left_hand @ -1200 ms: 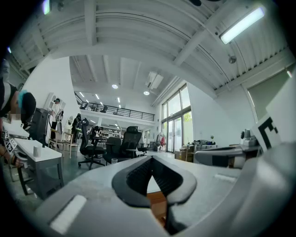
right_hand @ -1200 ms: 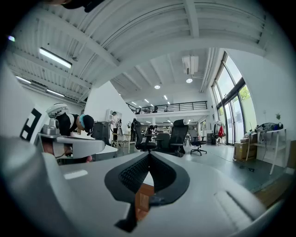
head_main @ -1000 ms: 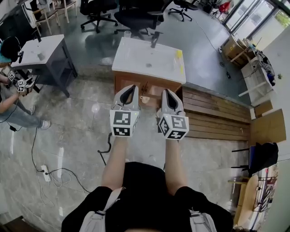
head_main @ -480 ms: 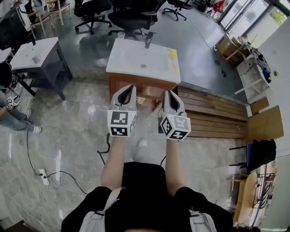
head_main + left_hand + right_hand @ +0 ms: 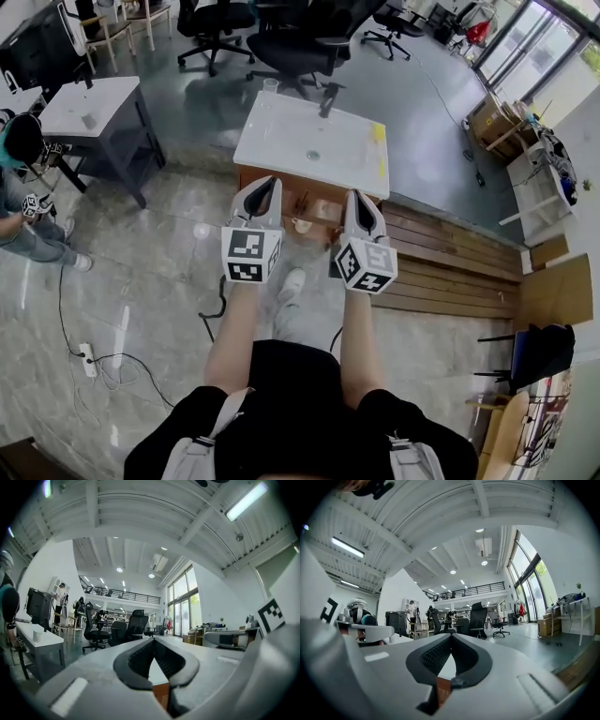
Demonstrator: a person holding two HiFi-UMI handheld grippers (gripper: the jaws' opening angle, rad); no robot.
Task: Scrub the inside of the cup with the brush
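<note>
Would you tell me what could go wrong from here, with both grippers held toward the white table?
A black cable lies on the floor by the person's shoe: a trip hazard. The clear cup stands at the far edge of the white table; a clumsy reach might push it off. The left gripper and right gripper are shut and empty, so they must open before grasping.

Smooth white tabletop point(image 5: 291, 131), wooden base point(image 5: 314, 192)
</note>
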